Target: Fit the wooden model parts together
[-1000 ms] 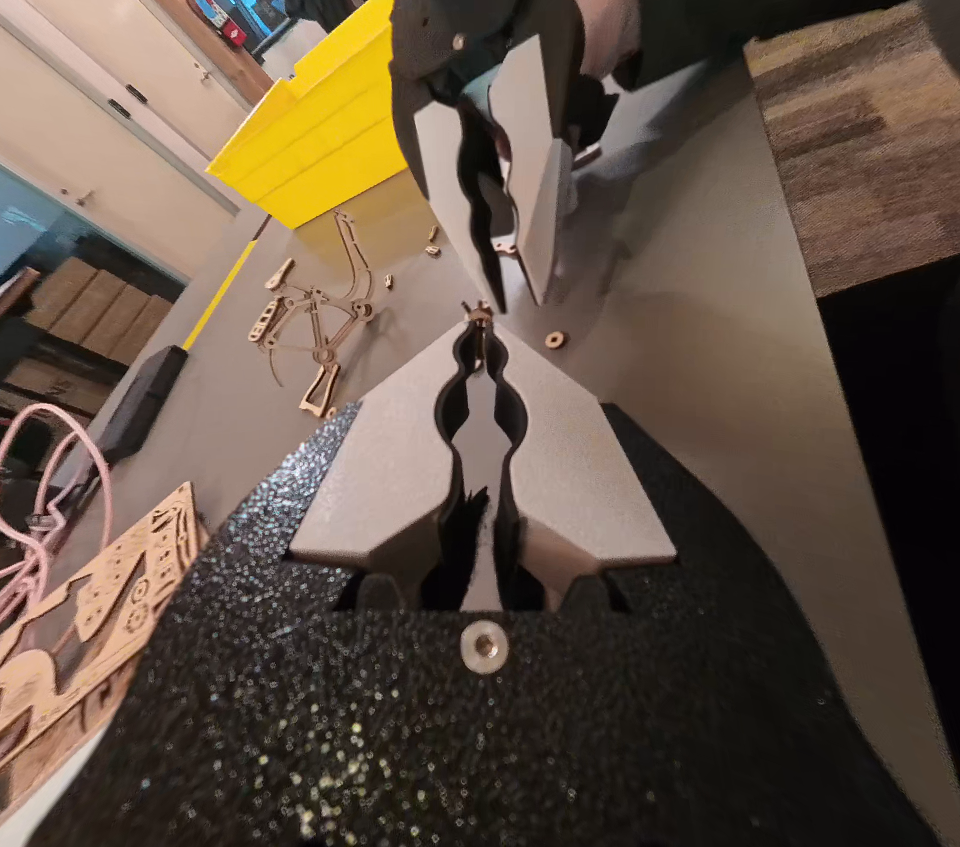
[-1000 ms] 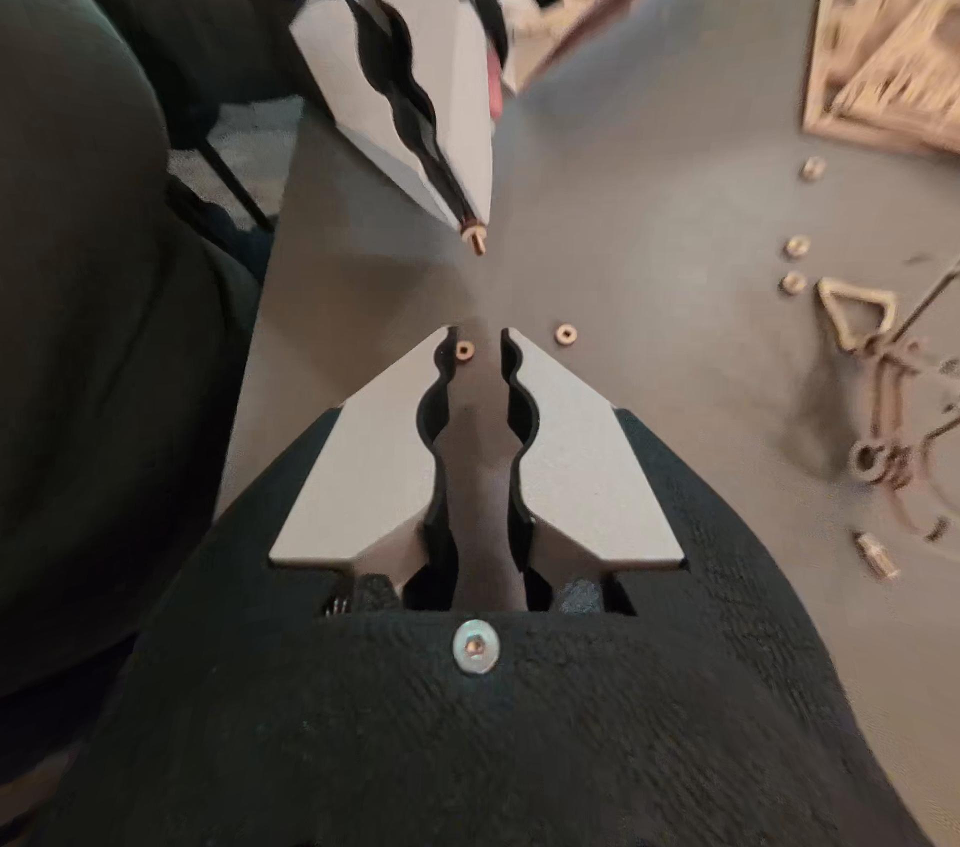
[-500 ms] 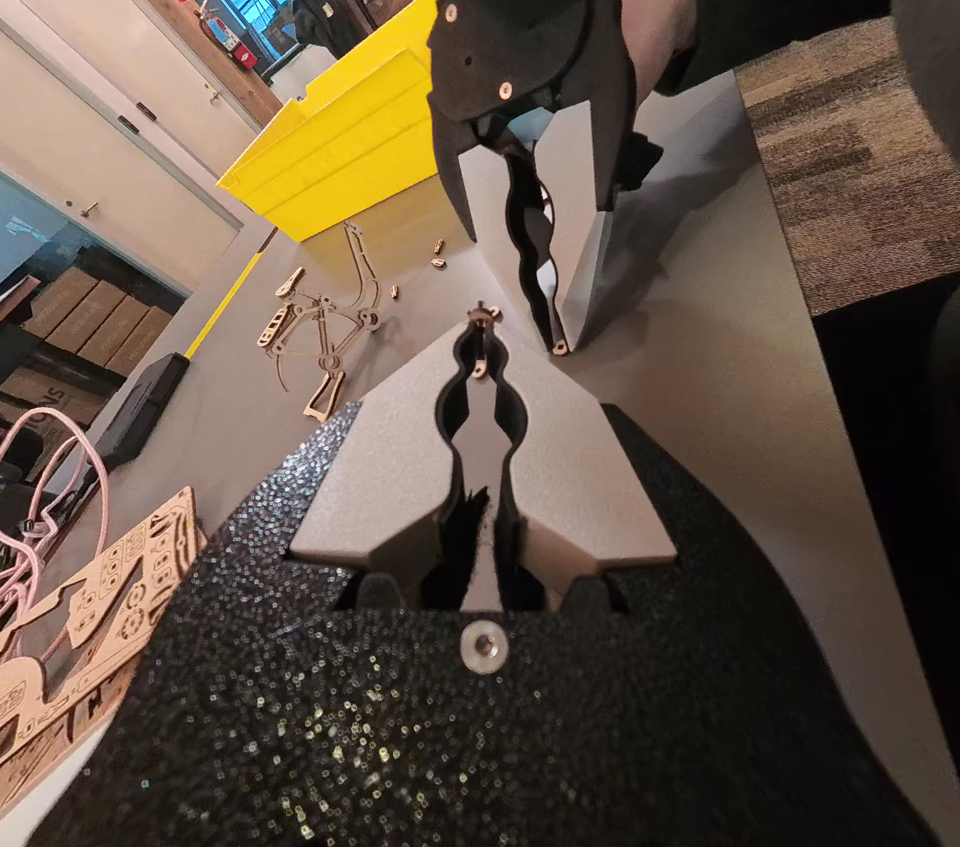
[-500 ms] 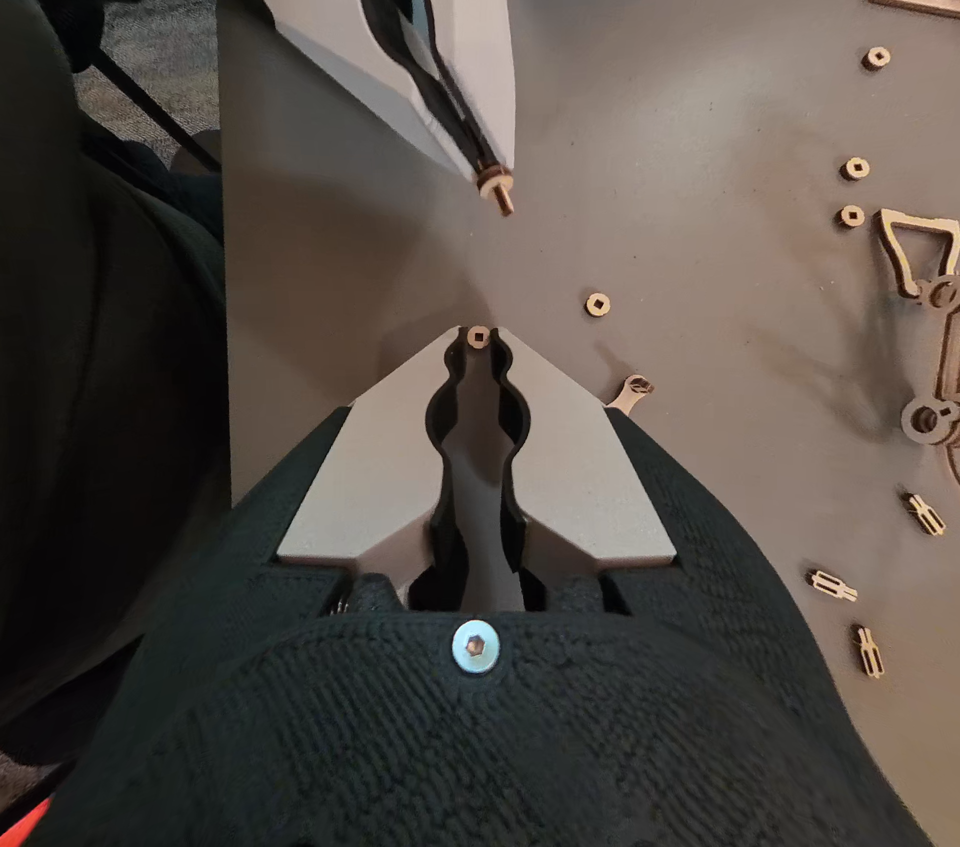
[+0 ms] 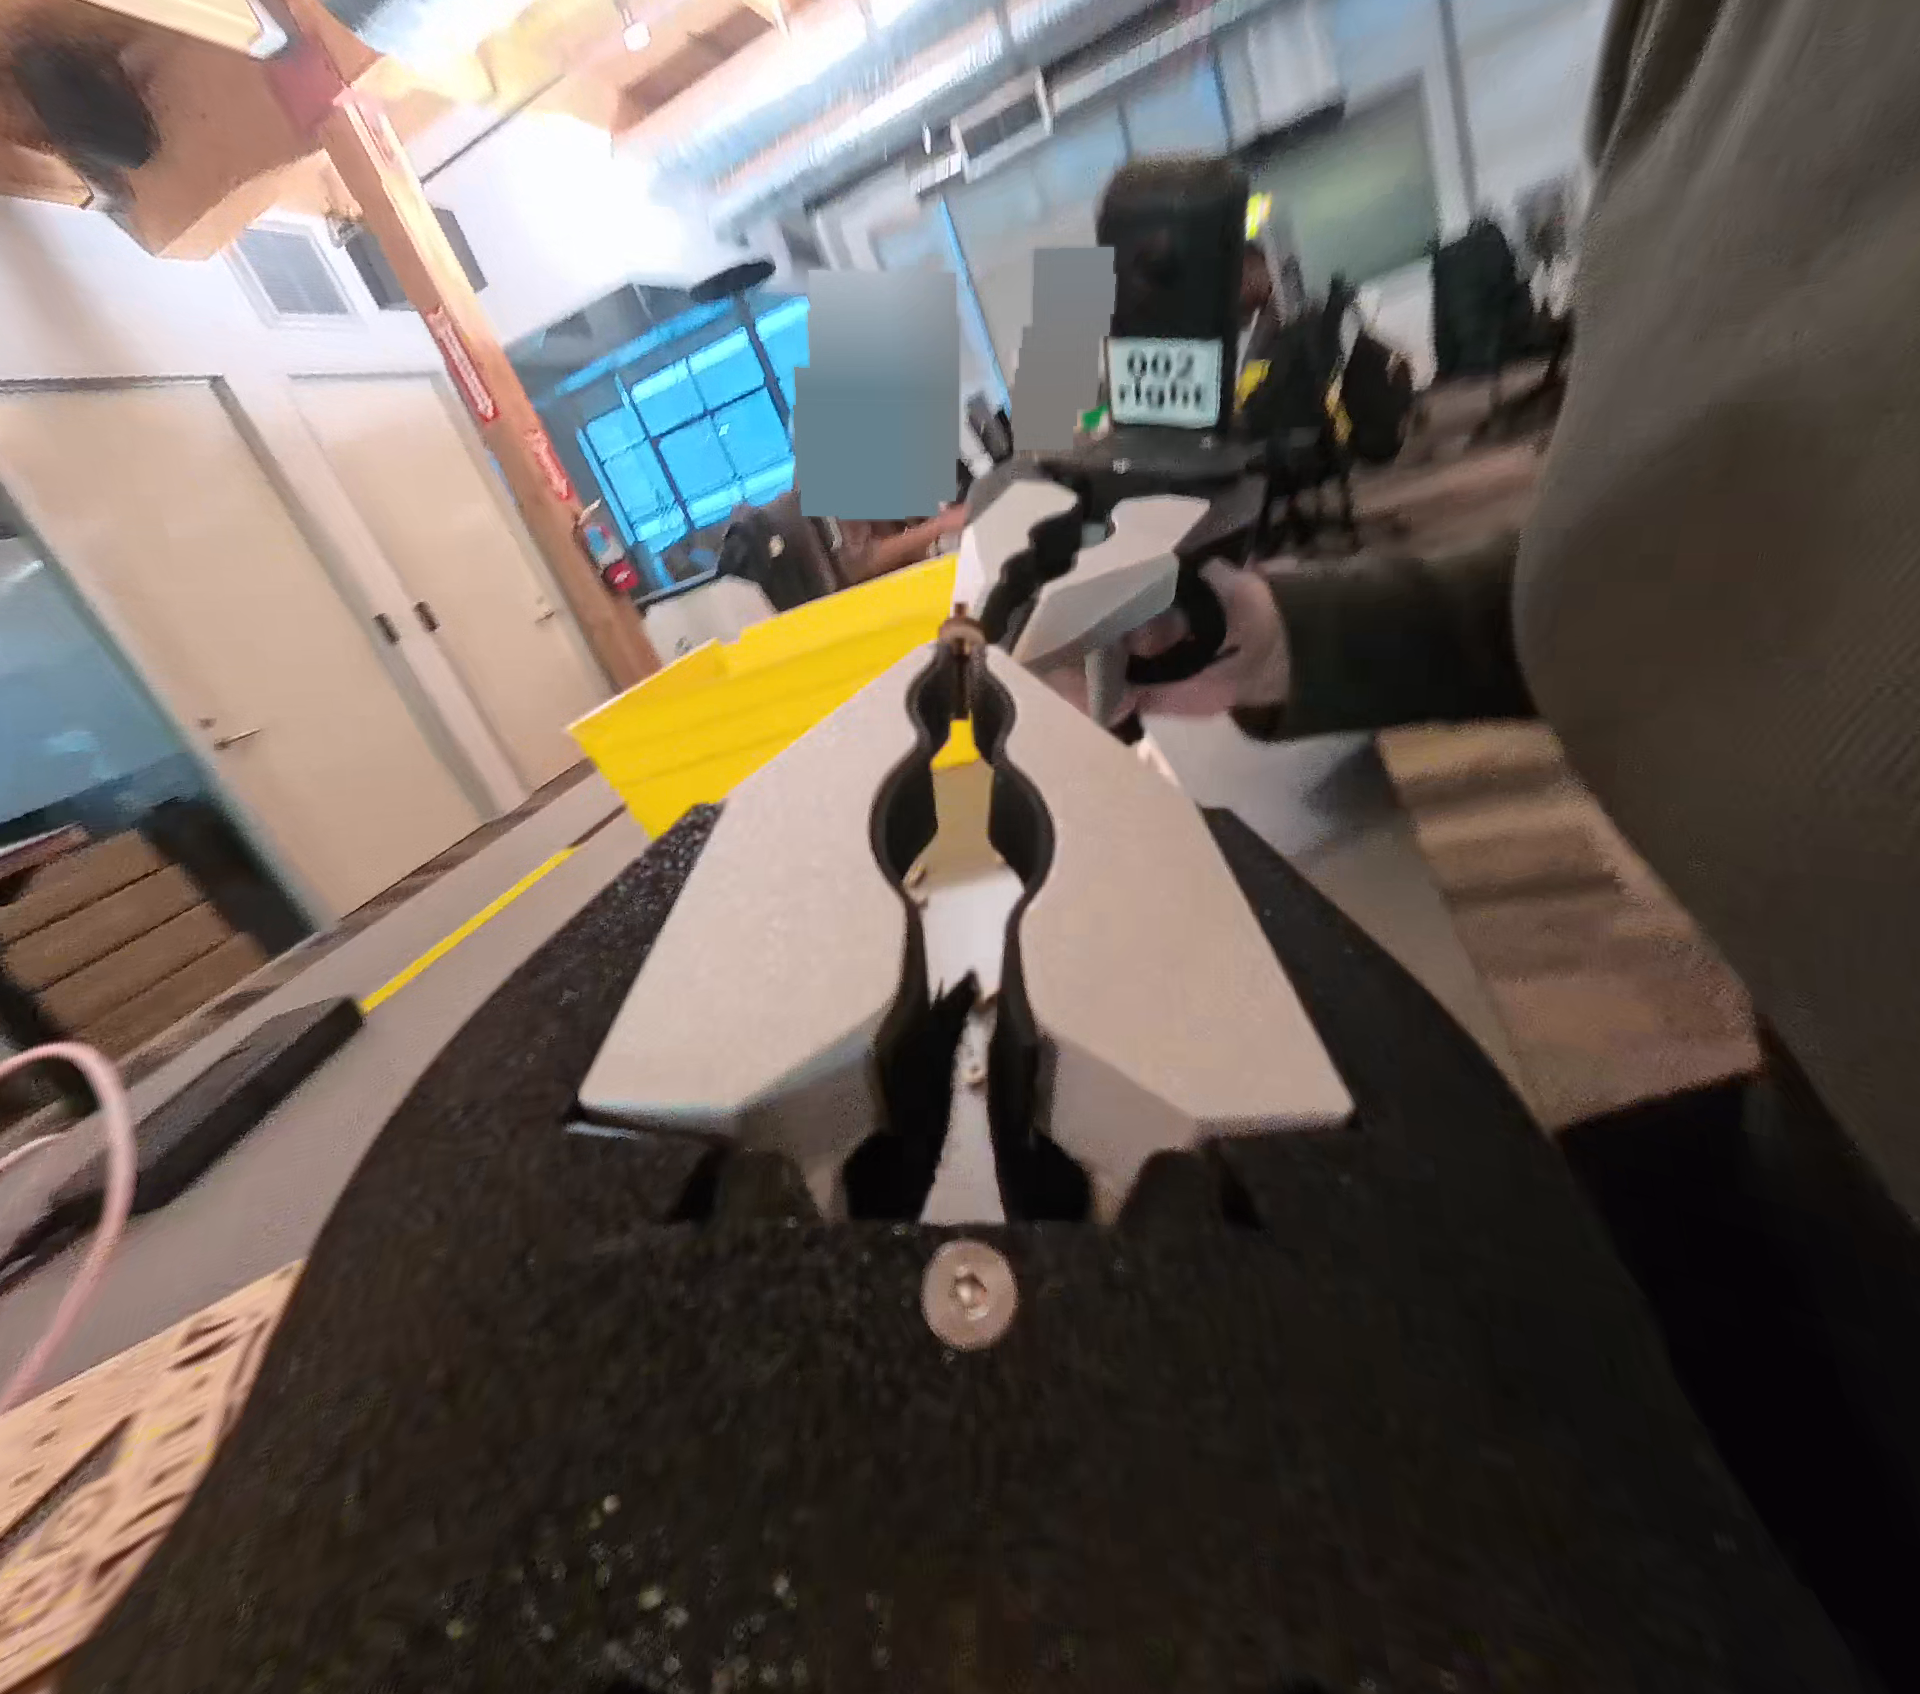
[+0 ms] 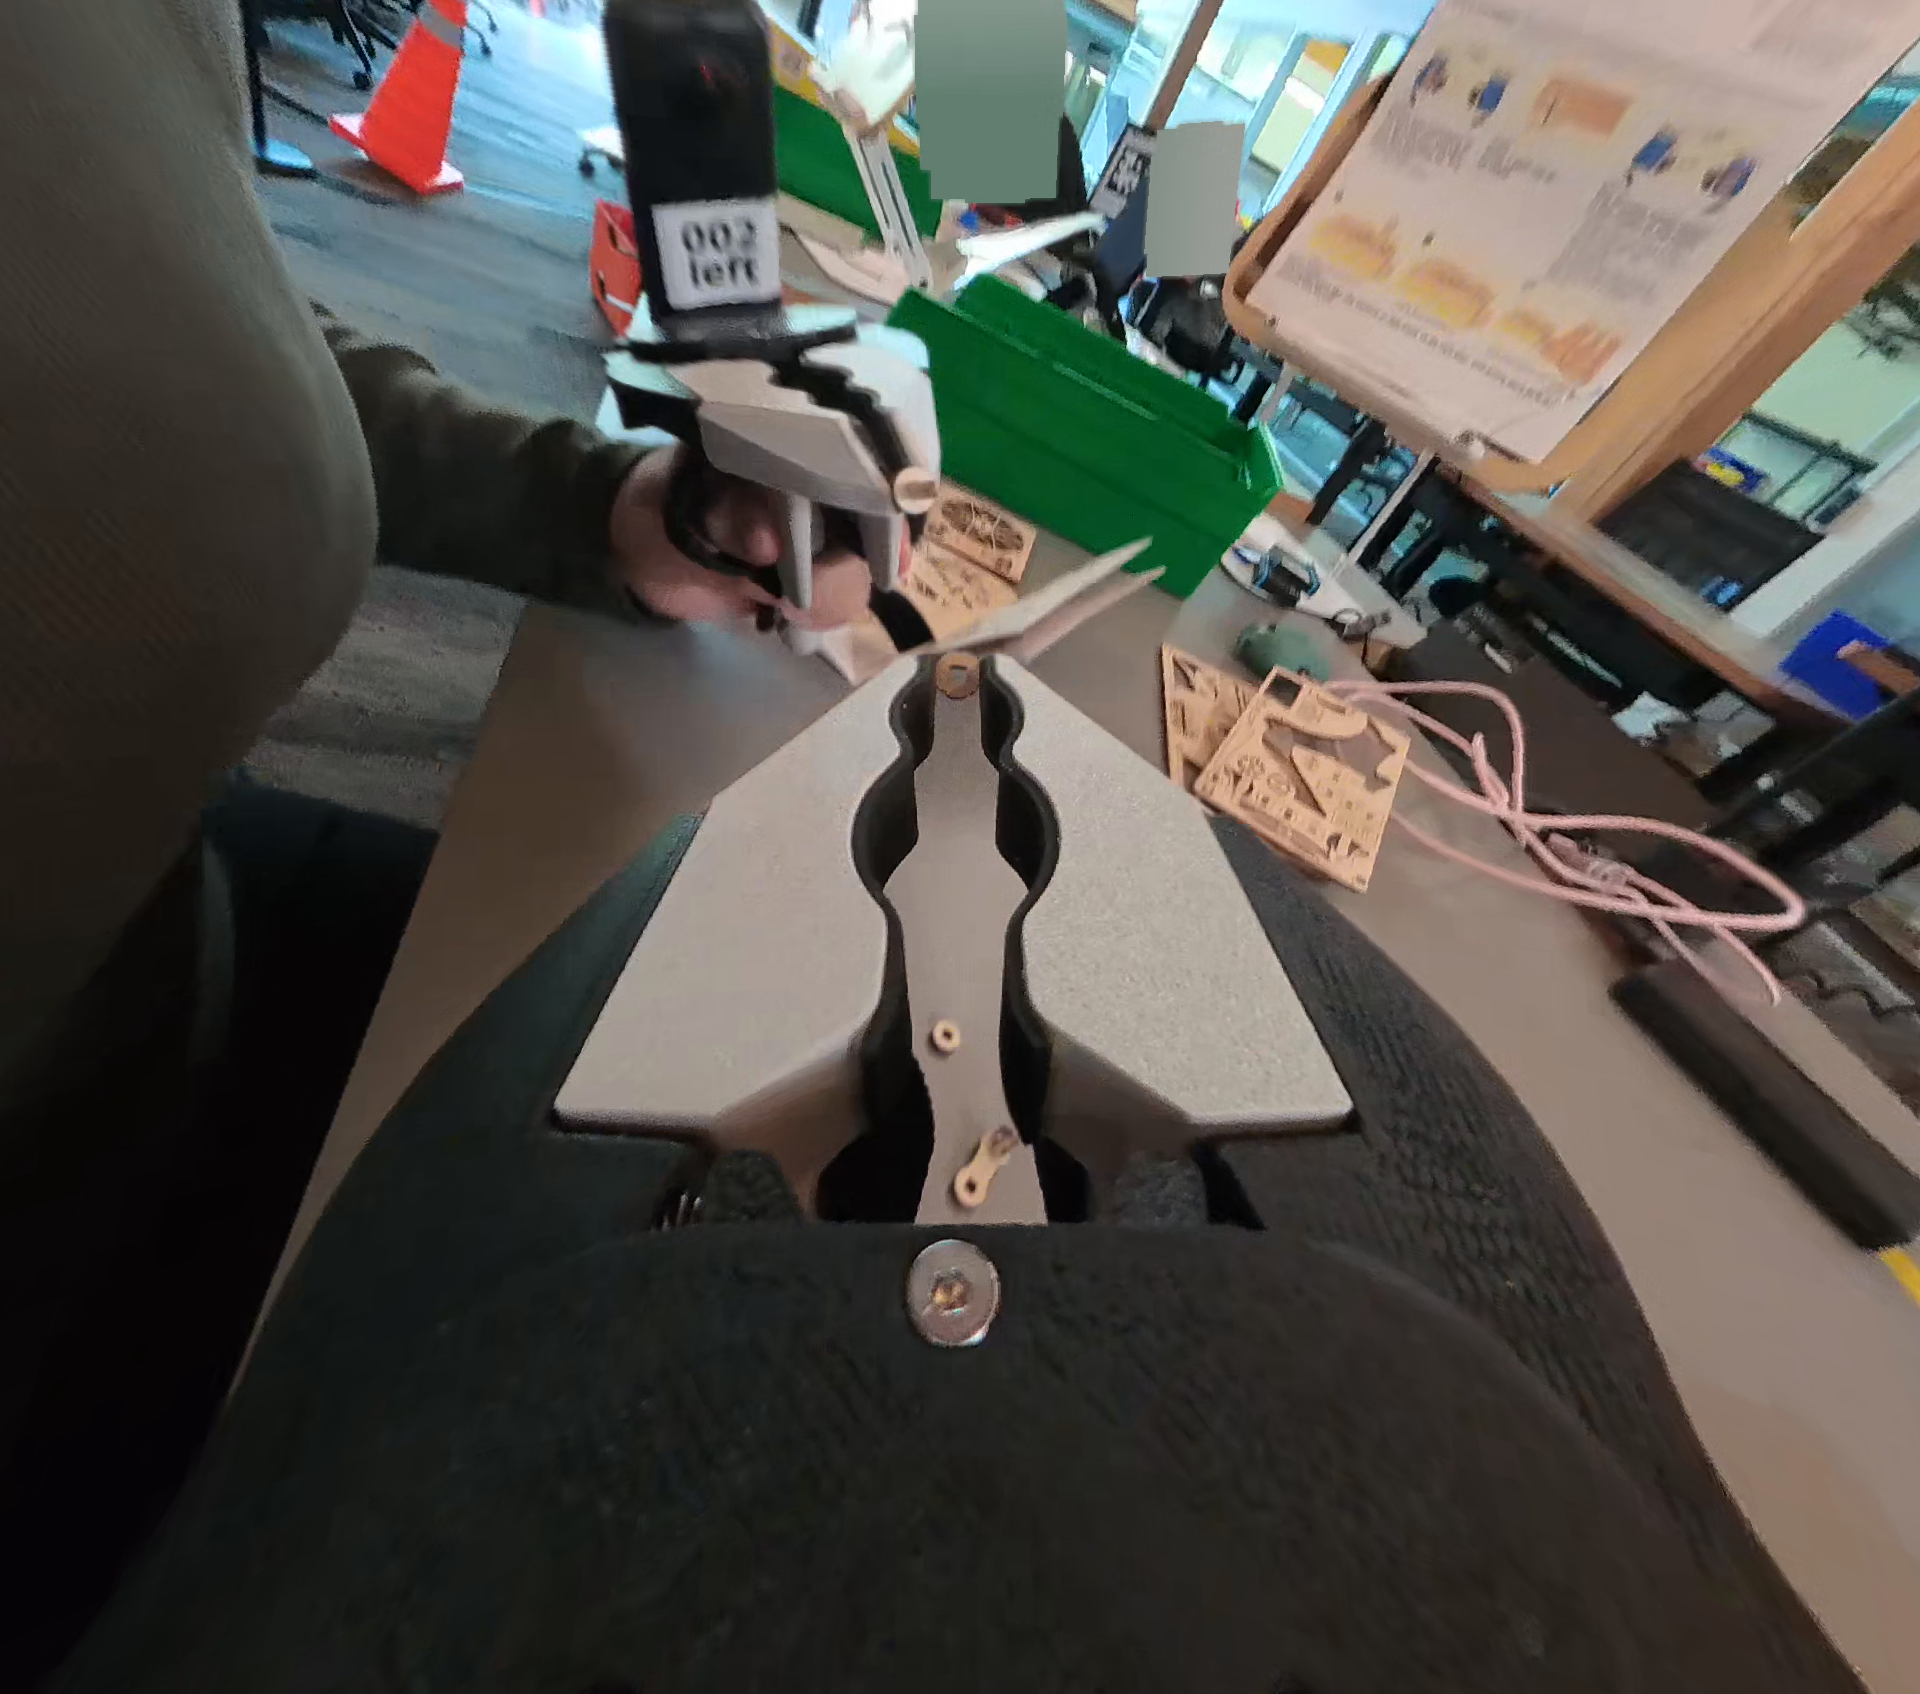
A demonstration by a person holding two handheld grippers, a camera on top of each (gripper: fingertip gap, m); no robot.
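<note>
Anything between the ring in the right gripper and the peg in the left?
Nothing: right wrist view shows open air between the ring in the right gripper and the peg in the left gripper.

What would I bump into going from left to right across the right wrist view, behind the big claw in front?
First the orange cone → then the left claw → then the green bin → and last the pink cord.

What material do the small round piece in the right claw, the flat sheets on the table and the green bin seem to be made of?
Small round piece: probably thin plywood; pale tan, matte, with a centre hole.
Flat sheets: likely laser-cut plywood; same tan colour, thin dark-edged cutouts.
Green bin: seemingly moulded plastic; uniform saturated colour, slight sheen, stepped walls.
</note>
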